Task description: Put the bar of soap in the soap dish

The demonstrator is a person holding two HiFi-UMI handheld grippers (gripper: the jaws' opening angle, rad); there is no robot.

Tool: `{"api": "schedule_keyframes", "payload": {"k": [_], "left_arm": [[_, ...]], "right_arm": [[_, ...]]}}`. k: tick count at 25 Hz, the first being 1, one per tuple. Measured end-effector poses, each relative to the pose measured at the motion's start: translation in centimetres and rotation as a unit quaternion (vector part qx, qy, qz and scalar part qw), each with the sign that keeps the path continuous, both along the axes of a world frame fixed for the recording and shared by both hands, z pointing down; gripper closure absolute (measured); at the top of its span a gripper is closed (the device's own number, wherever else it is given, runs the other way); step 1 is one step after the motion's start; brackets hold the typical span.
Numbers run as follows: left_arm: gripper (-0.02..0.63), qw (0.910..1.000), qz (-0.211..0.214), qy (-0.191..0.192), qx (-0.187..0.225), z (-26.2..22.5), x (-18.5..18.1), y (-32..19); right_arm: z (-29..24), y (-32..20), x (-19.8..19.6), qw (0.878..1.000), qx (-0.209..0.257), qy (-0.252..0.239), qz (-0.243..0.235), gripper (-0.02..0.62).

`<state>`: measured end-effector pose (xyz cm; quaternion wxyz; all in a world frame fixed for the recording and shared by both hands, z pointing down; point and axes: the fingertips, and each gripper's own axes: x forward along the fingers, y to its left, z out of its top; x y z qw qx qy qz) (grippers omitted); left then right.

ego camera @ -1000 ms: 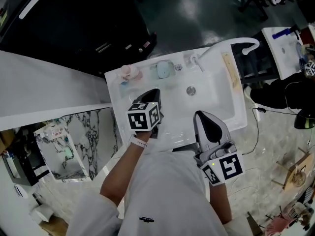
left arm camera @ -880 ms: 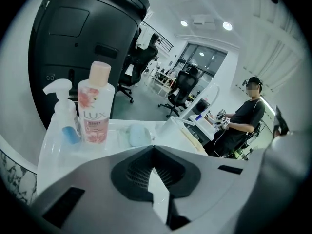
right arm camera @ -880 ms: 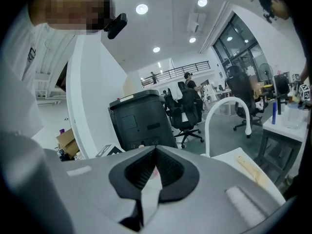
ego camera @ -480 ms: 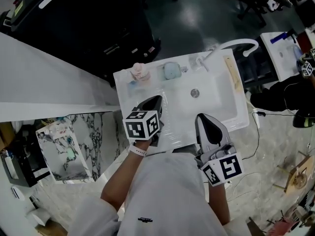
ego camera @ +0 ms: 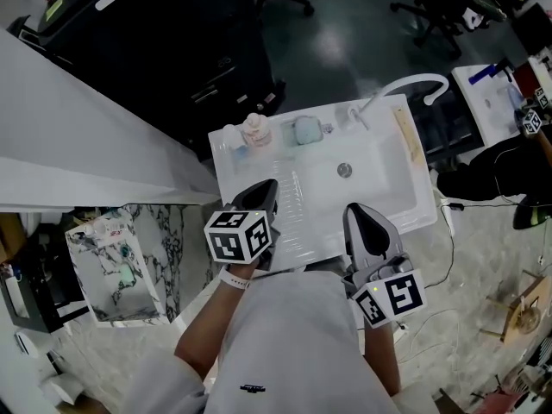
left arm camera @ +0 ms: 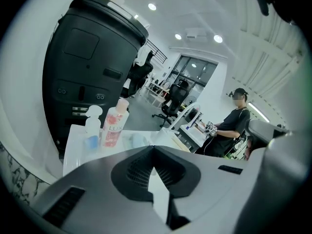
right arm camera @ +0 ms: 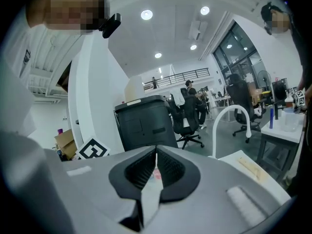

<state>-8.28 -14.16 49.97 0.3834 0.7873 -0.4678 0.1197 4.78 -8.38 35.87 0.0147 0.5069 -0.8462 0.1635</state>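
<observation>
Left claw (ego camera: 269, 185) hovered over sink's (ego camera: 405, 188) front-left corner, jaws together, empty. Right claw (ego camera: 355, 207) likewise closed, empty, at front edge. Soap dish (ego camera: 296, 134) sat on back edge beside pink bottle (ego camera: 255, 130), bar of soap (ego camera: 309, 129) seemingly inside.

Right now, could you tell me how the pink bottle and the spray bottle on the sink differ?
The pink bottle is taller than the spray bottle. The pink bottle has a plain rounded cap, the spray bottle a white spray head. The pink bottle is pink, the spray bottle pale with blue low down. Both stand upright on the sink.
</observation>
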Motion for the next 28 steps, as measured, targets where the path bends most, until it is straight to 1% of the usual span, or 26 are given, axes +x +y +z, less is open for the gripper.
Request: {"api": "schedule_keyframes", "payload": {"k": [4, 13, 18, 21, 25, 28], "left_arm": [[0.597, 0.9997, -0.006, 0.008, 0.021, -2.1, -1.3, 0.9], [0.597, 0.9978, -0.009, 0.005, 0.065, -6.4, -2.7, 2.7], [0.597, 0.9959, -0.012, 0.026, 0.086, -8.8, -2.8, 3.9], [0.597, 0.9945, -0.012, 0.031, 0.099, -10.1, -2.7, 4.6], [0.597, 0.9925, -0.009, 0.02, 0.12, -11.8, -2.6, 5.6], [0.597, 0.9919, -0.008, 0.014, 0.126, -12.3, -2.7, 6.2]], "right_arm": [[-0.4, 0.3, 0.0, 1.0, 0.005, -0.001, 0.006, 0.582], [-1.6, 0.4, -0.1, 1.0, 0.023, 0.004, 0.001, 0.582], [-2.0, 0.9, -0.4, 1.0, 0.027, 0.005, -0.004, 0.582], [-2.3, 1.1, -0.3, 1.0, 0.029, 0.008, -0.007, 0.583], [-2.7, 1.4, 0.1, 0.999, 0.033, 0.011, -0.004, 0.581], [-3.0, 1.4, 0.1, 0.999, 0.038, 0.014, -0.002, 0.583]]}}
